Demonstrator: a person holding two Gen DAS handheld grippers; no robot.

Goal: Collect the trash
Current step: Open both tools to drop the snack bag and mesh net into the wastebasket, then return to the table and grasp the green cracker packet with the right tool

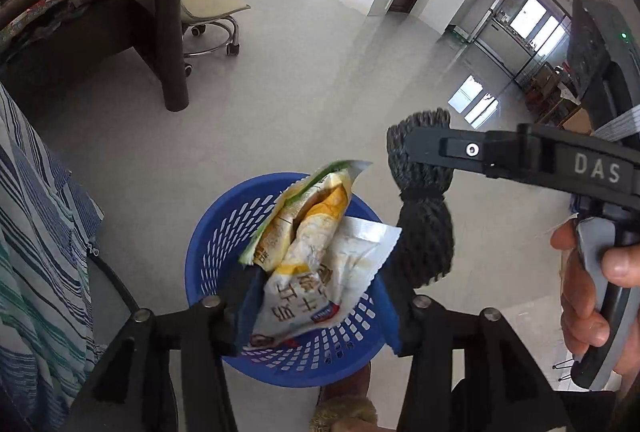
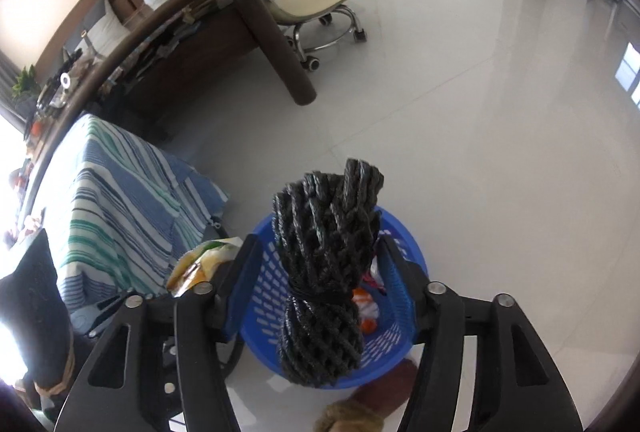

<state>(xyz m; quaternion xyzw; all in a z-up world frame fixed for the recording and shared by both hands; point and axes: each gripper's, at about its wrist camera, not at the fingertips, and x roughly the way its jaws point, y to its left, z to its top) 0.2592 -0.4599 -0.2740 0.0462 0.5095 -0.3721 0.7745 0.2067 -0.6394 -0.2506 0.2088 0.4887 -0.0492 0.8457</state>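
Note:
A blue plastic basket point(image 1: 208, 252) stands on the pale floor below both grippers. My left gripper point(image 1: 320, 296) is open above it. Crumpled yellow-and-white snack wrappers point(image 1: 312, 256) lie between its jaws, leaning on the left pad, with a gap to the right pad. My right gripper point(image 2: 316, 244) is open over the basket point(image 2: 412, 244) too. A tied bundle of black rope point(image 2: 324, 272) stands between its pads with gaps beside it. The left wrist view shows that rope point(image 1: 424, 232) under the right gripper's finger point(image 1: 460, 150). Some white and orange trash point(image 2: 368, 308) lies in the basket.
A blue-green striped cloth point(image 2: 120, 200) covers furniture just left of the basket. Behind it stand a dark wooden table leg point(image 2: 288, 52) and a wheeled stool point(image 2: 316, 4). A tan fuzzy thing point(image 2: 352, 416) lies at the basket's near side. A hand point(image 1: 592, 292) grips the right gripper's handle.

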